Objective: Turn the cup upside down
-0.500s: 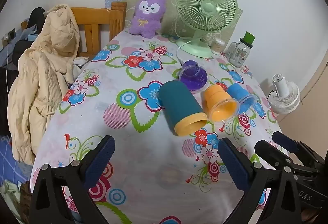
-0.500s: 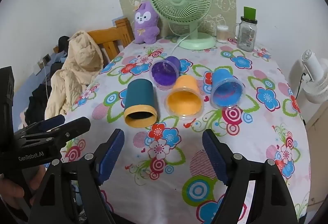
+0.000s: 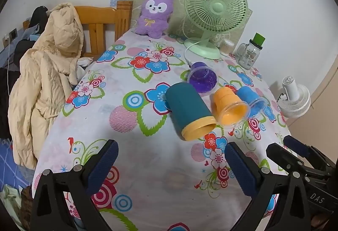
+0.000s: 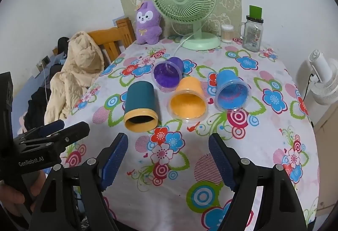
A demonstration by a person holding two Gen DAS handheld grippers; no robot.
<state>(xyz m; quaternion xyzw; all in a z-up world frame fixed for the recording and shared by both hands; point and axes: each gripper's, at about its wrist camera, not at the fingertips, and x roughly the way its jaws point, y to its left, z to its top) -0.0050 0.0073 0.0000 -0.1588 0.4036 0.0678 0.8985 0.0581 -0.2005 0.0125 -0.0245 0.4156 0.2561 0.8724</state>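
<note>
Several cups lie on their sides on the flowered tablecloth [image 4: 264, 146], mouths toward me. A teal cup [image 4: 140, 96] [image 3: 188, 107] with a yellow rim lies leftmost. A purple cup [image 4: 168, 72] [image 3: 202, 76] lies behind, then an orange cup [image 4: 188, 97] [image 3: 229, 105] and a blue cup [image 4: 231, 90] [image 3: 251, 99]. My left gripper [image 3: 171, 155] is open and empty, above the table's near edge, short of the teal cup. My right gripper [image 4: 168, 146] is open and empty, just short of the teal and orange cups. The left gripper also shows in the right wrist view [image 4: 63, 127].
A green desk fan [image 4: 186, 7], a purple plush toy [image 4: 146, 23], a glass jar with a green lid [image 4: 252, 30] and a small cotton-swab tub [image 4: 227, 33] stand at the table's far edge. A wooden chair with a beige coat [image 3: 44, 74] stands left. A white fan [image 4: 323, 83] stands right.
Both views have shifted only slightly; the cups look a little nearer. The cups have not moved and both grippers stay open.
</note>
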